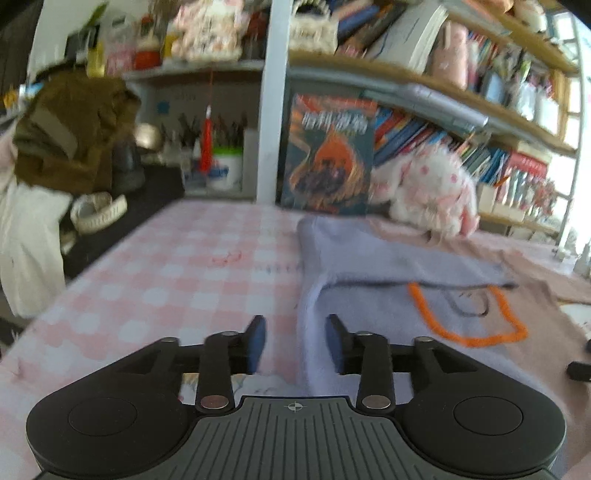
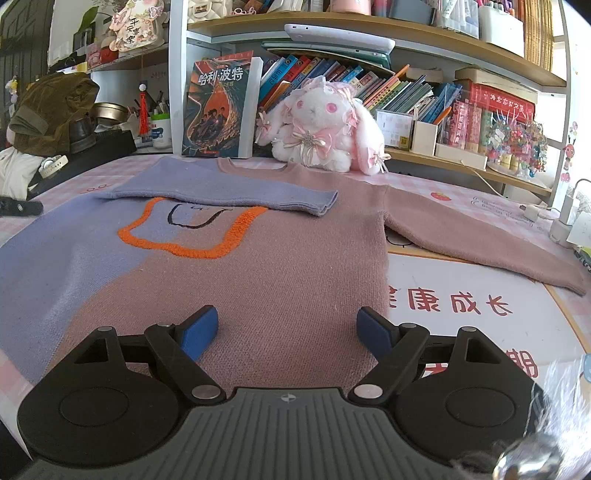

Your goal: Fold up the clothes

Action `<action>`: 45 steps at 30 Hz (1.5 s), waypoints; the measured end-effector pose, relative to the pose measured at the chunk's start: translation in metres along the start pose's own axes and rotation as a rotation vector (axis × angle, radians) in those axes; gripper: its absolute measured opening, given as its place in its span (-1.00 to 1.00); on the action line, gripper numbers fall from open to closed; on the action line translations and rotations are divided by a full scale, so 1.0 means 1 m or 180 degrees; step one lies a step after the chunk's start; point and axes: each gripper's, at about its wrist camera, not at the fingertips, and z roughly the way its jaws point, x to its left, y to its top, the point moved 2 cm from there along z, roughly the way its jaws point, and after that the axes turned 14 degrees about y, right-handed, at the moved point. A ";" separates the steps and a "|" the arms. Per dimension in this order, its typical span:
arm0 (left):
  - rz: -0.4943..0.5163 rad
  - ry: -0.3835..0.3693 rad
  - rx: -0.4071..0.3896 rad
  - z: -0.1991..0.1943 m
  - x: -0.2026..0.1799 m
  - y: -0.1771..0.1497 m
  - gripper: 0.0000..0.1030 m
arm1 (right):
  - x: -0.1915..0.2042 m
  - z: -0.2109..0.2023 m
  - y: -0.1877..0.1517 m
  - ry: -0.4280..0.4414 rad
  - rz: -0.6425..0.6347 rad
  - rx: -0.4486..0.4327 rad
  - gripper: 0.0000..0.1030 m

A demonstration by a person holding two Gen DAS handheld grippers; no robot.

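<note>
Lilac and dusty-pink knit fills the left wrist view: the sweater (image 1: 369, 266) lies flat on a pink checked tablecloth (image 1: 166, 266), blurred by motion. The left gripper (image 1: 297, 341) hangs over the sweater's lilac edge with its jaws parted and nothing pinched between the blue pads (image 1: 258, 341). An orange outline (image 1: 469, 332) is stitched on the sweater's front. Behind stand a book (image 1: 328, 155) and a plush rabbit (image 1: 428, 184).

In the right wrist view the sweater (image 2: 277, 258) is sharp. Its lilac sleeve (image 2: 229, 192) is folded across the chest, above the orange outline (image 2: 192, 247), while the pink sleeve (image 2: 480, 236) stretches out to the right over a printed mat (image 2: 480, 314). The right gripper (image 2: 286, 328) sits over the pink hem, jaws spread wide and holding nothing. The book (image 2: 218, 103) and the plush rabbit (image 2: 321, 125) stand by the bookshelf (image 2: 406, 33).
</note>
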 end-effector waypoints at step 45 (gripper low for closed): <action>0.0857 -0.1192 -0.0212 -0.031 -0.154 -0.035 0.56 | -0.245 -0.055 0.028 -0.0865 0.2085 -0.0217 0.56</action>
